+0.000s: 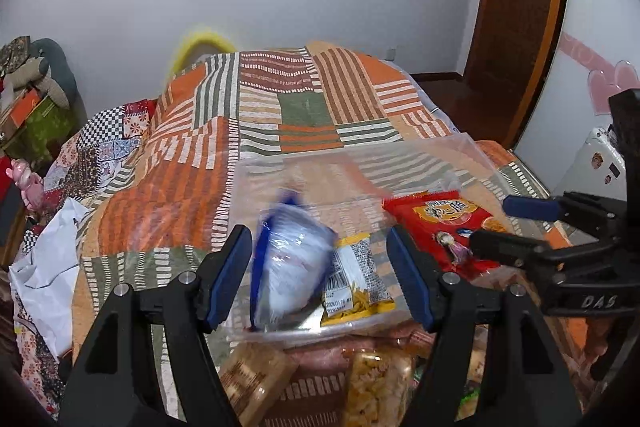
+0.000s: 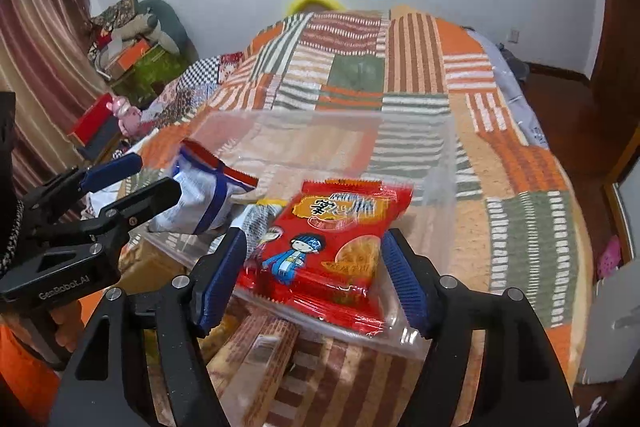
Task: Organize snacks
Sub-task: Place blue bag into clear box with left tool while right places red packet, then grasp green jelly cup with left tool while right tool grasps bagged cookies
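Left wrist view looks over a bed (image 1: 304, 115) under a patchwork quilt, and the landmark here is the clear plastic bin (image 1: 460, 147) sitting on it near the front edge. Inside the bin, toward its left end, a blue-and-white bag (image 1: 288, 267) appears blurred, tilted with its long axis running front to back; whether it is falling or already at rest I cannot tell. Beside it, mid-bin, lies a small yellow packet (image 1: 356, 279), and at the bin's right end a red cracker pack (image 1: 444, 223) lies flat. More snacks are heaped in front of the bin: a wafer pack (image 1: 252, 383) and a bag of puffed pieces (image 1: 380, 383).

The left tongs (image 1: 320, 275) are spread wide, straddling the blue-and-white bag without visibly touching it, holding nothing. In the right wrist view the right tongs (image 2: 312, 279) are likewise spread, framing the red cracker pack (image 2: 336, 247) above the bin's near wall (image 2: 400, 339); no contact shows.

Both tongs seem to have let go, so the next pick probably lies in the heap in front of the bin, below and nearer than either pair, about equally close to both.
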